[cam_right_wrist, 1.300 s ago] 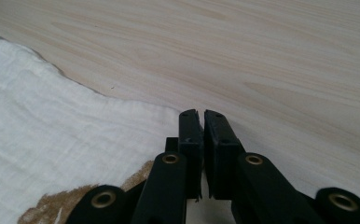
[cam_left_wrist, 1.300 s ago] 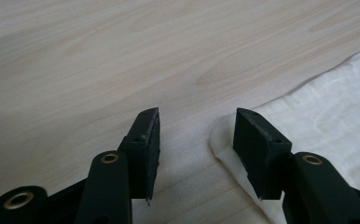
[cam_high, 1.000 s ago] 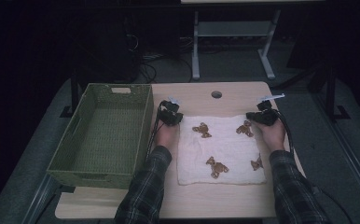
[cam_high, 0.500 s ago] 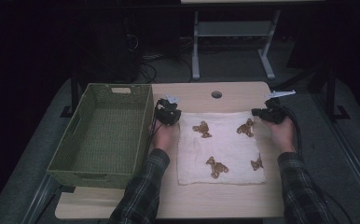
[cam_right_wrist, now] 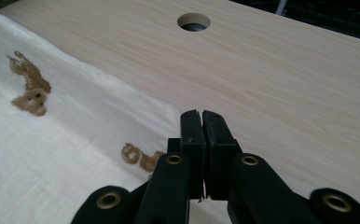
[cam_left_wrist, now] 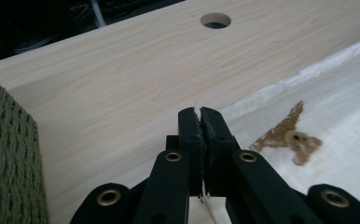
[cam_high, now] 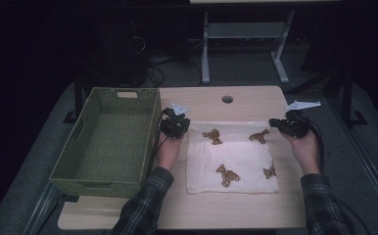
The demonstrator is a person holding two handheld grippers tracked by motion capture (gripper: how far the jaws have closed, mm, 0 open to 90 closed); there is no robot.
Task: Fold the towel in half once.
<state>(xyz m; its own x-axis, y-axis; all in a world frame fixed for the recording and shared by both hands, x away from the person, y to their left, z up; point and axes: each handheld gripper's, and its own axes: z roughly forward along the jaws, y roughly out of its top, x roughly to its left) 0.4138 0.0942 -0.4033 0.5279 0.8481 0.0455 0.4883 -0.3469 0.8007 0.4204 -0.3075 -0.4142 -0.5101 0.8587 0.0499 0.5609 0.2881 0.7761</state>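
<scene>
A white cloth [cam_high: 236,154] printed with several brown bear figures [cam_high: 212,136] lies flat on the wooden table [cam_high: 255,100]. My left gripper [cam_high: 179,126] sits at the cloth's far left corner. In the left gripper view its jaws [cam_left_wrist: 200,112] are pressed together where the cloth edge [cam_left_wrist: 280,88] meets them, and a thread sticks out at the tip. My right gripper [cam_high: 274,122] sits at the far right corner. Its jaws [cam_right_wrist: 201,114] are also shut, right where the cloth corner [cam_right_wrist: 122,112] ends. The pinched fabric itself is hidden.
A green woven basket [cam_high: 69,147] stands on the left part of the table, close beside my left hand; its wall [cam_left_wrist: 5,154] also edges the left gripper view. A round cable hole [cam_high: 227,99] lies beyond the cloth. Dark floor, cables and a desk frame lie behind the table.
My right gripper has shifted outward to the right at the cloth's far corner. The left gripper has stayed nearly in place.
</scene>
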